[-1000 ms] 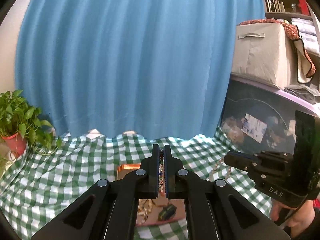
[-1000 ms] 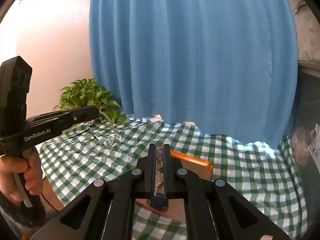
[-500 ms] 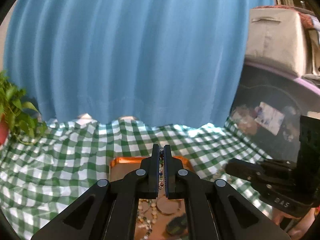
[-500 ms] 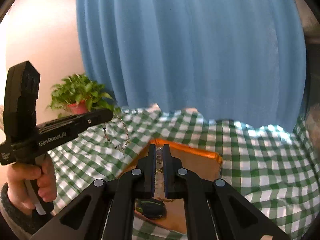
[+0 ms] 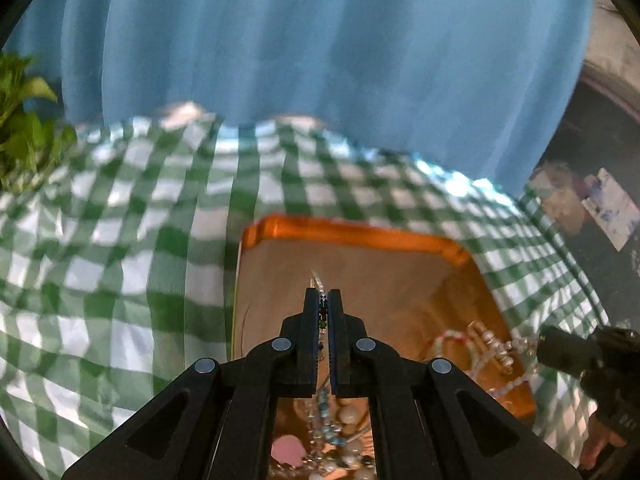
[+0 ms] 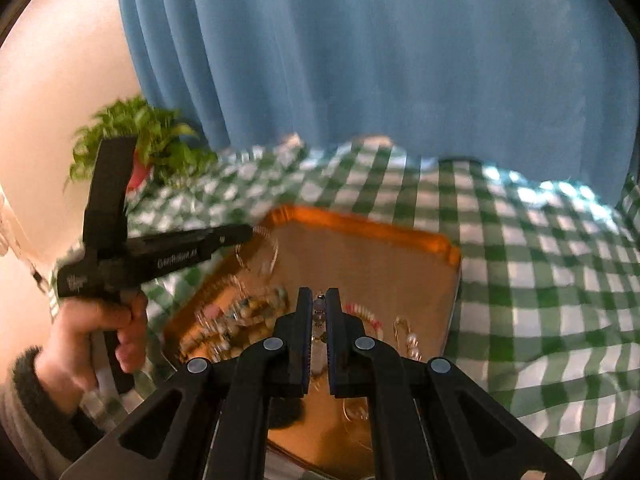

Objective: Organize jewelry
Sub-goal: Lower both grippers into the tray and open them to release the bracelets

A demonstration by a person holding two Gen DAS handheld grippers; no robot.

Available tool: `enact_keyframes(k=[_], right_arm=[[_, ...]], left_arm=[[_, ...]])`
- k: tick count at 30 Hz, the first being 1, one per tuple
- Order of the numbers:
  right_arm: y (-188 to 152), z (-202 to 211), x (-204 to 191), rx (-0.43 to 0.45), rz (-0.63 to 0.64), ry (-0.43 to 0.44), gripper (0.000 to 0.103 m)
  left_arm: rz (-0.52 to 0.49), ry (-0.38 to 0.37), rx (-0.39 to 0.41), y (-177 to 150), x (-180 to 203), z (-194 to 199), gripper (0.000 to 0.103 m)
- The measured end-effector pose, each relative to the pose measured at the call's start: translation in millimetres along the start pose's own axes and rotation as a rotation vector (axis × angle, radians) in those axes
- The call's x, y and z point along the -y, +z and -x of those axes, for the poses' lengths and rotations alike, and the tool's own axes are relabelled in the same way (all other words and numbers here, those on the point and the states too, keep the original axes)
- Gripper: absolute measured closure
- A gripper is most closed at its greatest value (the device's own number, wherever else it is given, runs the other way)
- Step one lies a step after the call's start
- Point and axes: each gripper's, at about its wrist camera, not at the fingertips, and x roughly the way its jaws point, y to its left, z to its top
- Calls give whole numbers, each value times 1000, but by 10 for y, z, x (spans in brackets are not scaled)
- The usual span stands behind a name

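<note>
The far half of the tray (image 5: 360,272) floor lies bare, giving room above it. Beads (image 5: 472,344) crowd its near half and right side. The checked cloth (image 6: 540,280) right of the tray is open. A plant (image 6: 152,140) blocks the far left corner; a curtain (image 6: 360,60) closes the back.

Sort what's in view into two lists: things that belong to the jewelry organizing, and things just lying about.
Belongs to the job:
- orange tray
- loose jewelry pile in the tray
- beaded strand pinched in the left gripper
- pale bead chain pinched in the right gripper

Just lying about:
- potted plant
- blue curtain
- green checked tablecloth
</note>
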Motion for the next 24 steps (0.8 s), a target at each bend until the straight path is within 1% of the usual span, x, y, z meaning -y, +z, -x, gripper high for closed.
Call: enact_keyframes(k=[1, 3, 7, 9, 14, 18, 22, 24], right_arm=[[-31, -61, 1, -22, 10, -13, 98], [-77, -160, 22, -55, 12, -37, 98], [-185, -329, 127, -117, -33, -65, 98], [-227, -390, 162, -139, -48, -81, 98], [-306, -483, 161, -171, -52, -101, 98], [-333, -522, 136, -178, -39, -114, 98], [-359, -546, 147, -179, -41, -118, 98], [-364, -543, 156, -169, -47, -119, 92]], left_arm=[[-9, 37, -14, -18, -9, -47, 99], [-29, 79, -33, -51, -7, -106, 99], [-49, 112, -66, -123, 23, -206, 99], [-64, 115, -74, -155, 49, -220, 99], [-62, 120, -93, -177, 23, -214, 99], [-65, 119, -91, -177, 23, -200, 99], [-69, 121, -110, -204, 8, -240, 97], [-74, 127, -114, -205, 16, -235, 97]])
